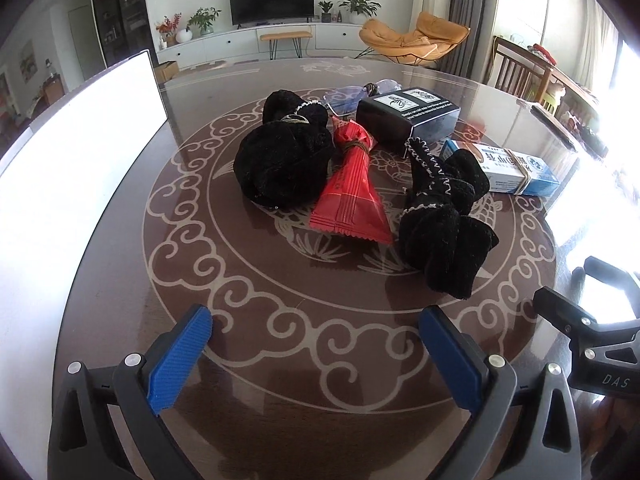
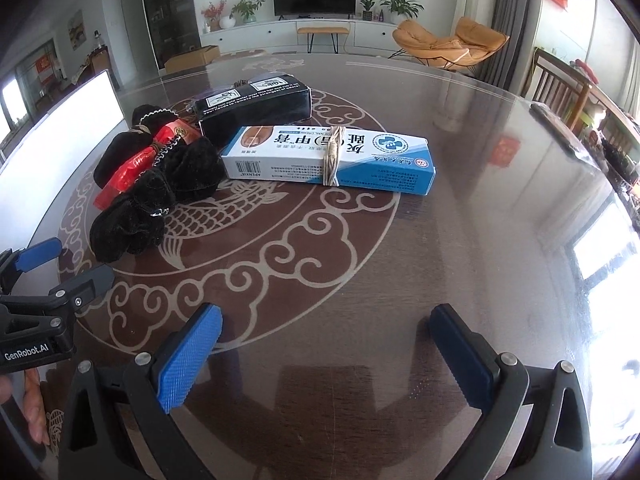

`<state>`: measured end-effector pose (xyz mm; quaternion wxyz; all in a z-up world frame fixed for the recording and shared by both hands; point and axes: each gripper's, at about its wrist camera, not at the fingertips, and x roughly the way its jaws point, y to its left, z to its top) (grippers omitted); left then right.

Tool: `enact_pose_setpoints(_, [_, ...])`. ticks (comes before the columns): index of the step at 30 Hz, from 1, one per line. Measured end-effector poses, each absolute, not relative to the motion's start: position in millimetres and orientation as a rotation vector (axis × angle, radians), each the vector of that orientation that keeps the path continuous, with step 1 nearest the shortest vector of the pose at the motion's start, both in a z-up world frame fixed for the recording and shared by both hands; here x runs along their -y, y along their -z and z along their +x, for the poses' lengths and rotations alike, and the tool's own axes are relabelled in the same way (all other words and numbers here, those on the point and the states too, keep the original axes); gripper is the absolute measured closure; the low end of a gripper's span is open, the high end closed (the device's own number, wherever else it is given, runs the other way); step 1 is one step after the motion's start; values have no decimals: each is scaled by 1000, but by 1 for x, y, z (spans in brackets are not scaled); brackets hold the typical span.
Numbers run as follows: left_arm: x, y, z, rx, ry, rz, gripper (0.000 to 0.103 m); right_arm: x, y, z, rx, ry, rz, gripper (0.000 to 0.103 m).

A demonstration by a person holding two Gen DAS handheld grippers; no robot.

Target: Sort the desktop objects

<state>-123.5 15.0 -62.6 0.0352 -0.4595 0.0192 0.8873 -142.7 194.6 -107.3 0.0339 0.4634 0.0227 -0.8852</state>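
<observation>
A pile lies mid-table. A black velvet pouch (image 1: 280, 160) sits left of a red foil packet (image 1: 352, 196). A second black velvet pouch (image 1: 444, 224) lies to the right. Behind are a black box (image 1: 408, 118), glasses (image 1: 356, 94) and a blue-white cream box (image 1: 504, 168) with a rubber band. In the right wrist view the cream box (image 2: 332, 158) lies ahead, with the black box (image 2: 256, 104) and the second pouch (image 2: 160, 196) to the left. My left gripper (image 1: 316, 344) is open and empty, short of the pile. My right gripper (image 2: 324, 344) is open and empty.
The round brown table (image 1: 320, 360) has a glass top with a cloud pattern. A bright white board (image 1: 80, 152) lies on the left side. A dark flat object (image 2: 560, 128) rests near the far right edge. Wooden chairs (image 2: 560, 80) stand beyond.
</observation>
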Motion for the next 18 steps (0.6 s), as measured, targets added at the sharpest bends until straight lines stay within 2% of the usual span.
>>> enact_pose_setpoints(18, [-14,63,-120,-57,-2727,-1407,0,-195,108,-166,-21,2786,1438,0])
